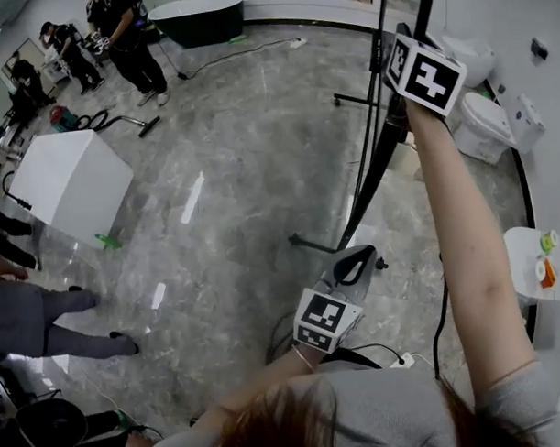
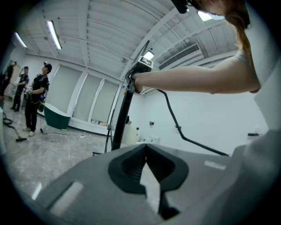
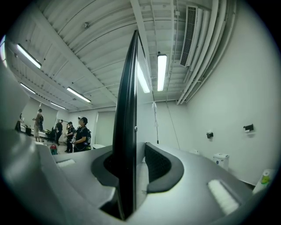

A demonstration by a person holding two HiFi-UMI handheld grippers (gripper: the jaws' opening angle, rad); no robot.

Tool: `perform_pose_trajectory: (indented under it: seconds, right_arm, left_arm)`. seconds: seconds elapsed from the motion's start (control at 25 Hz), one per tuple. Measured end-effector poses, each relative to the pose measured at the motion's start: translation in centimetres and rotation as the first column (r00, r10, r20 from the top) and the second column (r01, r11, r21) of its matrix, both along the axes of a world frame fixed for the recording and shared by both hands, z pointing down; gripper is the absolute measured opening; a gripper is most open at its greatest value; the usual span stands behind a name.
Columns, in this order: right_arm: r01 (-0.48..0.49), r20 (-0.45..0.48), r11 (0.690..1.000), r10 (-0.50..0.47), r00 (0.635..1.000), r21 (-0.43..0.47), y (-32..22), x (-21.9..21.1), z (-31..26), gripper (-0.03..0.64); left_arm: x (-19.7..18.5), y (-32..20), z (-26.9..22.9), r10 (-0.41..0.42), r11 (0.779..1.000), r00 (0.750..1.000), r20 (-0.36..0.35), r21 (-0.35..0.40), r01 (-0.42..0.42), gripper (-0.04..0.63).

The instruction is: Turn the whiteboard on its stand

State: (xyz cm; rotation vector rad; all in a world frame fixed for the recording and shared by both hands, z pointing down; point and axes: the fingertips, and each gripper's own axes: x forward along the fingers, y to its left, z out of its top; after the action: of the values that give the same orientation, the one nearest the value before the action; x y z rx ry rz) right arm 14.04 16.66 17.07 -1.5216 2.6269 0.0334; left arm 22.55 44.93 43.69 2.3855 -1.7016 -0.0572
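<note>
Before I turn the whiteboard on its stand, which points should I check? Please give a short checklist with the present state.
1. Whiteboard edge sits between the right tongs: ok.
2. Right tongs press on it: not ok, a gap shows beside one pad.
3. Left tongs free: ok, shut, empty.
4. People away from the board: ok, far across the room.
5. Stand steady: cannot tell.
</note>
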Motion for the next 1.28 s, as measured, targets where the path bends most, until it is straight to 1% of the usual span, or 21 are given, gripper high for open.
perform_pose_trajectory:
  seconds: [0.12, 0.2, 0.36, 0.44, 0.52, 0.68, 0.84, 0.92, 1.08, 1.2, 1.28]
  right_arm:
    - [-0.019, -0.008, 1.000, 0.019, 1.000, 0.004, 0.6, 1.3, -0.1, 0.091]
    - [-0.028, -0.009, 1.000, 0.029, 1.000, 0.006, 1.2, 1.9, 0.0, 0.091]
    - [-0.020, 0.008, 1.000, 0.020, 1.000, 0.003, 2.5, 1.9, 1.0, 0.097]
    - [-0.012, 0.012, 1.000, 0.012, 1.000, 0.001, 2.7, 1.8, 0.8, 0.097]
    - [-0.011, 0.009, 1.000, 0.011, 1.000, 0.000, 2.8, 2.2, 0.1, 0.095]
    - [-0.032, 0.006, 0.999, 0.032, 0.999, -0.005, 4.3, 4.9, -0.4, 0.097]
    - [-0.071, 0.019, 0.997, 0.071, 0.997, -0.010, 8.5, 7.5, 0.3, 0.095]
    - [-0.077, 0.020, 0.997, 0.077, 0.997, -0.010, 10.2, 7.0, 0.1, 0.095]
    - [-0.053, 0.014, 0.999, 0.053, 0.999, -0.009, 13.0, 4.3, -0.1, 0.095]
    - [-0.008, 0.005, 1.000, 0.008, 1.000, -0.005, 14.5, 3.1, 0.0, 0.101]
    - [0.039, -0.013, 0.999, -0.039, 0.999, 0.015, 15.1, 2.5, -0.2, 0.119]
  left_arm:
    - [2.3, 1.1, -0.2, 0.004, 1.000, 1.000, -0.012, 0.014, -0.003, 0.002]
    - [2.9, 2.0, 0.3, -0.010, 1.000, 1.000, -0.016, 0.011, 0.010, 0.002]
    - [2.0, 4.0, 1.3, -0.092, 0.996, 0.996, -0.004, 0.008, 0.092, 0.002]
    - [1.6, 4.4, 0.8, -0.129, 0.992, 0.992, -0.002, 0.009, 0.129, 0.002]
    - [1.9, 4.2, -0.4, -0.140, 0.990, 0.990, -0.001, 0.018, 0.140, 0.002]
    - [4.0, 5.0, -2.2, -0.112, 0.993, 0.994, 0.006, 0.048, 0.112, 0.002]
    - [4.7, 9.6, -1.4, -0.061, 0.997, 0.998, 0.015, 0.048, 0.060, 0.002]
    - [3.5, 11.6, -1.5, -0.057, 0.997, 0.998, 0.014, 0.046, 0.056, 0.002]
    - [0.7, 14.3, -1.0, -0.064, 0.998, 0.998, -0.010, 0.027, 0.064, 0.002]
    - [-0.1, 15.1, -0.6, -0.051, 0.998, 0.999, -0.002, 0.029, 0.051, 0.002]
    - [-0.7, 15.2, -0.9, -0.056, 0.998, 0.998, 0.009, 0.037, 0.056, 0.002]
